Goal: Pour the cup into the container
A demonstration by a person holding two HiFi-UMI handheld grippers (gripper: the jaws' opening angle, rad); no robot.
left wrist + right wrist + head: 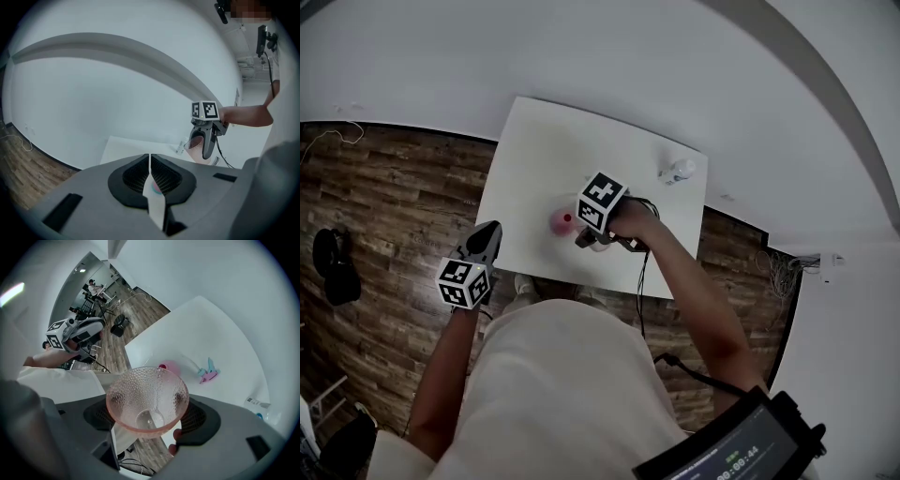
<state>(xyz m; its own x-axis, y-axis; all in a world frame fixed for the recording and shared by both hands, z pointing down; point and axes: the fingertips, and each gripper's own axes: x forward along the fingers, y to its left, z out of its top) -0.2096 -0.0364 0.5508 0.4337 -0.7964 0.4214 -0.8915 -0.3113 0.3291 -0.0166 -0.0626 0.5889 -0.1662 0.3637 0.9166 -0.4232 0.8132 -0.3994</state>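
Nearest the head camera are the person's pale clothing and, at the lower right, a dark screen (741,448) with a cable running up from it. The left hand-held gripper (150,174) is held off the near left corner of the table (534,141), over the wood floor (384,206). Its jaws are pressed together with nothing between them. The right hand-held gripper (150,417) is out over the near part of the table, pointing steeply down, its jaws clamped on either side of the cup (147,399). The cup is a pink, dimpled glass one, held in the air clear of the table. Its mouth is turned toward that gripper's camera, so its clear base shows at the bottom. Whether any liquid remains in it cannot be told. In the left gripper view the right gripper hangs ahead and to the right with the cup between its jaws. Just beyond the cup, resting on the table, is the container (169,366), which looks clear-walled with pink inside. In the head view it lies just left of the right gripper. Near it on the table, to the right in the right gripper view, lies a small teal and pink thing (208,372). Well apart from these, near the table's far right corner, stands a small bottle (678,171) with a label. The table's far edge meets a white wall (675,66). On the floor well to the left lies a dark thing (333,262).
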